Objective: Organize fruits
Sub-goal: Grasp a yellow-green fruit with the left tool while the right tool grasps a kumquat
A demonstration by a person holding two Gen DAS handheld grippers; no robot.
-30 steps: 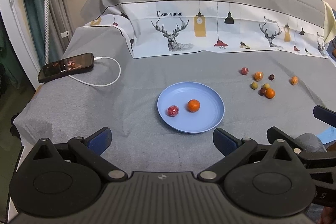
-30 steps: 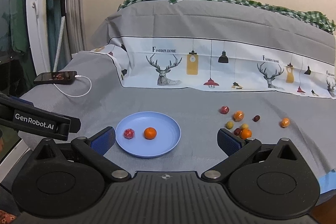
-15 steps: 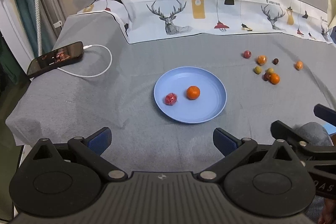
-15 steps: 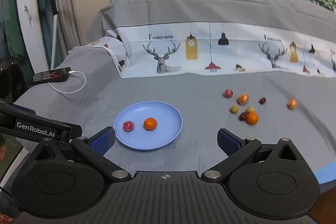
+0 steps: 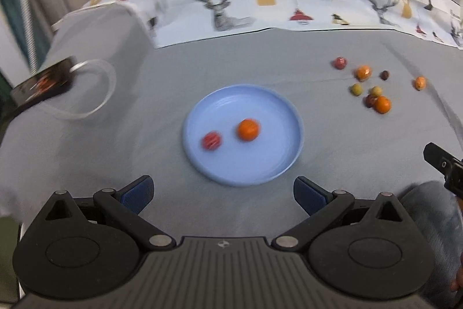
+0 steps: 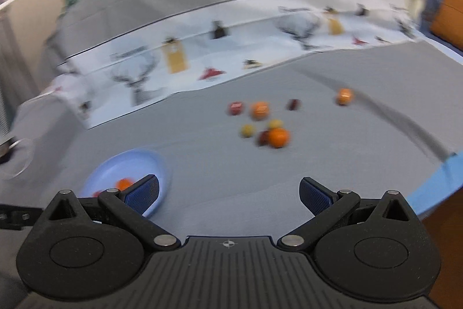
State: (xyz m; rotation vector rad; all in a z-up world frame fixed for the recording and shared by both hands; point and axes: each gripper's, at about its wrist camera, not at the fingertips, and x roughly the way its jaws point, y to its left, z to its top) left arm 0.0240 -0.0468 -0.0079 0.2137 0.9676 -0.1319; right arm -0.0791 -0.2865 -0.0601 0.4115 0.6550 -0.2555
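On the grey bed [image 5: 332, 152], in the left wrist view, a blue plate [image 5: 277, 118] holds an orange [image 5: 248, 129] and a red fruit [image 5: 212, 140]; the left gripper [image 5: 222, 191] has wide, empty jaws. In the blurred right wrist view, loose fruits [image 6: 277, 137] lie ahead of the right gripper [image 6: 228, 193], jaws wide.

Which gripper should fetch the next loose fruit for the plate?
Probably the right gripper: it is open and faces the loose fruit cluster nearly head-on. The left gripper, also open, faces the blue plate, with the cluster off to its right.
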